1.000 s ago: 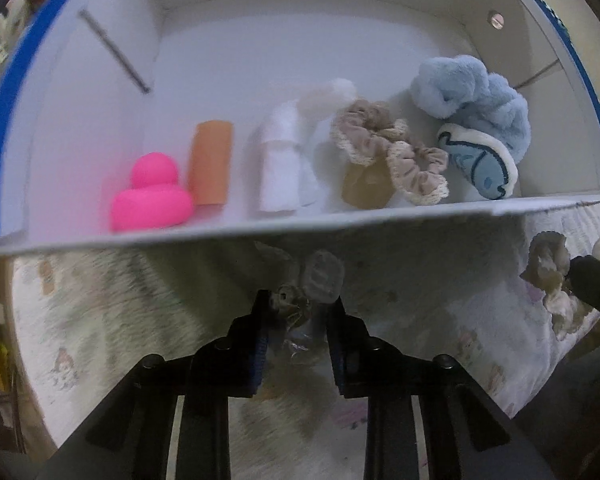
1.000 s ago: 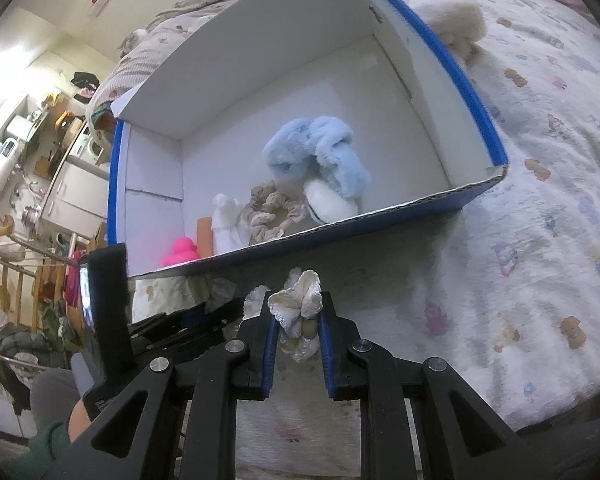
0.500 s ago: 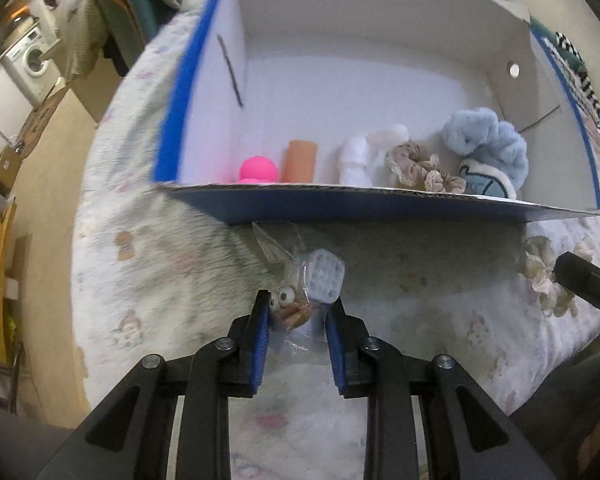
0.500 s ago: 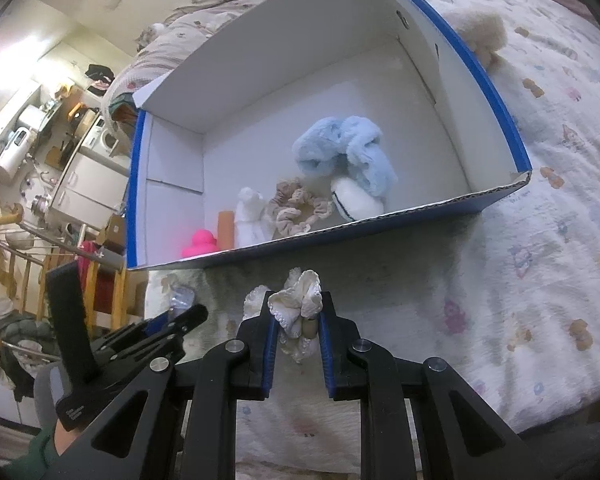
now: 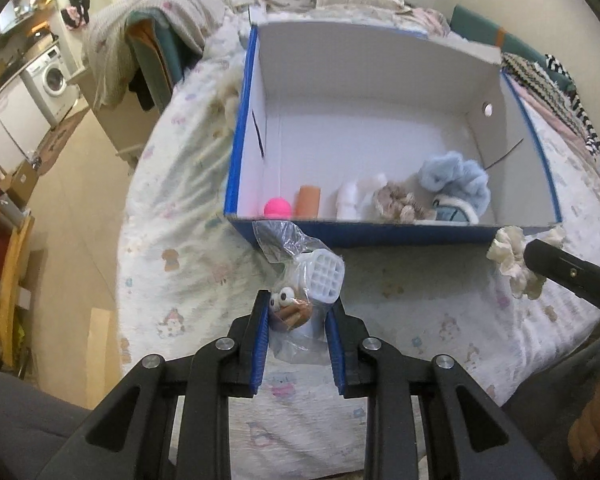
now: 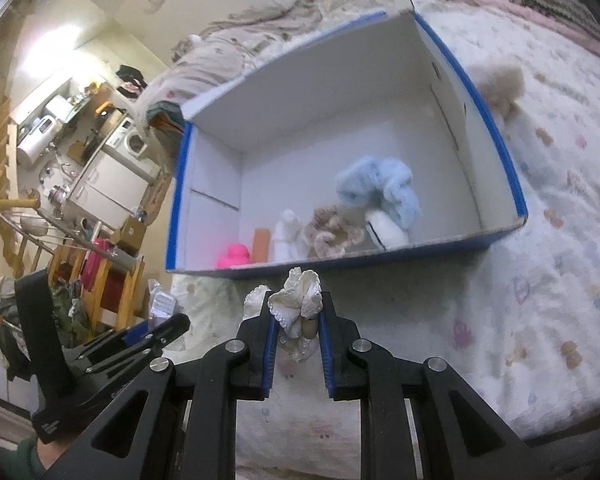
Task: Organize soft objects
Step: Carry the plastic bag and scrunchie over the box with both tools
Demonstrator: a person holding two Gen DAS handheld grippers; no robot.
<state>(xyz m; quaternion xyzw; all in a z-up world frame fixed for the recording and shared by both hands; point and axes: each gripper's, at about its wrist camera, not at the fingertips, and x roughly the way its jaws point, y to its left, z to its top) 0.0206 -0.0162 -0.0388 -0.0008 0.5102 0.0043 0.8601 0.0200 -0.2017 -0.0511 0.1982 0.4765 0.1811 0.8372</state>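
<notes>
Bed (image 5: 400,292) carrying open box (image 5: 380,236). I am pinching bagged toy (image 5: 300,296) in left jaws, cream scrunchie (image 6: 296,300) in right; clearing near wall, releasing low beside row.

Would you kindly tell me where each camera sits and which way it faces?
Left wrist: on the left tongs, angled down at the blue box; they grip a bagged toy; right tongs at the edge.
Right wrist: on the right tongs, gripping a cream scrunchie; left tongs lower left.
Shared: box, blue plush, pink duck.
</notes>
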